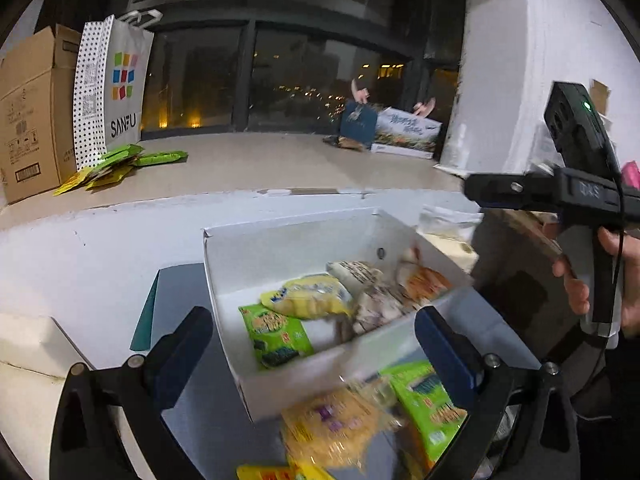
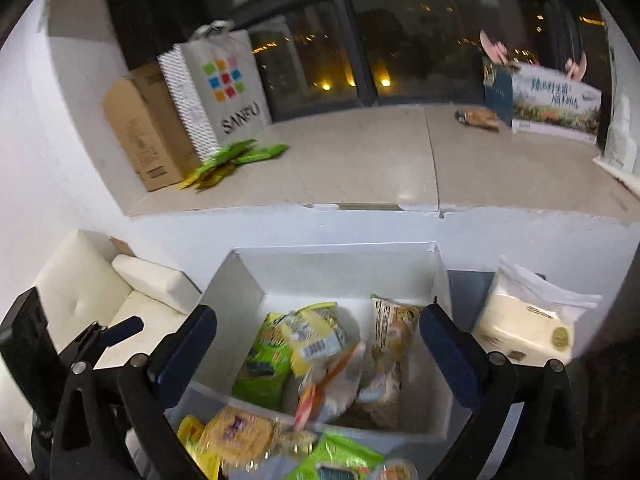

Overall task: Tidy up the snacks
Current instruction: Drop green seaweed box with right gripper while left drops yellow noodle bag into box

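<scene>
Jaws wide over snack box (image 2: 352, 276) (bag (image 2: 224, 84) reads "SANFU").

Dark window (image 2: 400, 40) shows city lights; white wall (image 1: 100, 260) below stone ledge (image 2: 360, 168); cream sofa (image 2: 100, 292).

"SANFU" in dark caps on the white bag (image 1: 120, 80) w/ coloured squares, at the ledge's left end by the carton. Carton print, snack-pack text, and large script on the box at the ledge's right end: too blurred to read.
</scene>
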The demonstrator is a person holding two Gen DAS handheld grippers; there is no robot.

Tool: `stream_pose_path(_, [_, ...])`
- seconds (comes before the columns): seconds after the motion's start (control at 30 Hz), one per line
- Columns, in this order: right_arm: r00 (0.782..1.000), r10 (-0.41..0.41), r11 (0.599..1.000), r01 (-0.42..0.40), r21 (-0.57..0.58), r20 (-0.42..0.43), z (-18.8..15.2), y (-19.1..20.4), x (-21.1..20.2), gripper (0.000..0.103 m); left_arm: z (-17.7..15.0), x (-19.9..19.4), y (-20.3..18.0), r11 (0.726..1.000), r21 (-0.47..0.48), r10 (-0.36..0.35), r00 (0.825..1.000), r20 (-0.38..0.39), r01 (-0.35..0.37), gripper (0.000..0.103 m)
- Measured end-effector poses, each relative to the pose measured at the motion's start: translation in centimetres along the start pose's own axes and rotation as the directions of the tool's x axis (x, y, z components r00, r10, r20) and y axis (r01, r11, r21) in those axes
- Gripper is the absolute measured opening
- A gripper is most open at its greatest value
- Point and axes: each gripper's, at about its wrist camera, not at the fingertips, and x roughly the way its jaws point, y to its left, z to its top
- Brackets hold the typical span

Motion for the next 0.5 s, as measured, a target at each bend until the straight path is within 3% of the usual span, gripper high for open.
stream_pose_path(0.13, [0.999, 0.015, 0.997, -0.012, -0.079, 0.038, -3.3, 1.2, -4.2, 0.103, -2.6, -3.9, -1.3, 1.0, 0.005, 0.001, 0.999, 0.041, -0.001, 0.103])
stream_pose_path(0.23, [0.997, 0.02, 0.993, -0.011, -0.116, 0.08, -7.7, 1.9, -7.5, 0.103, -5.0, -6.7, -2.6, 1.0, -0.003, -0.018, 0.998, 0.067, 0.019, 0.103])
stream_pose_path(0.5, [0.999, 0.019, 1.0, -0.019, -0.013, 0.034, -18.6, 1.3, -10.2, 0.103, -10.1, -10.2, -5.7, 0.999, -0.016, -0.039, 0.998, 0.05, 0.04, 0.103])
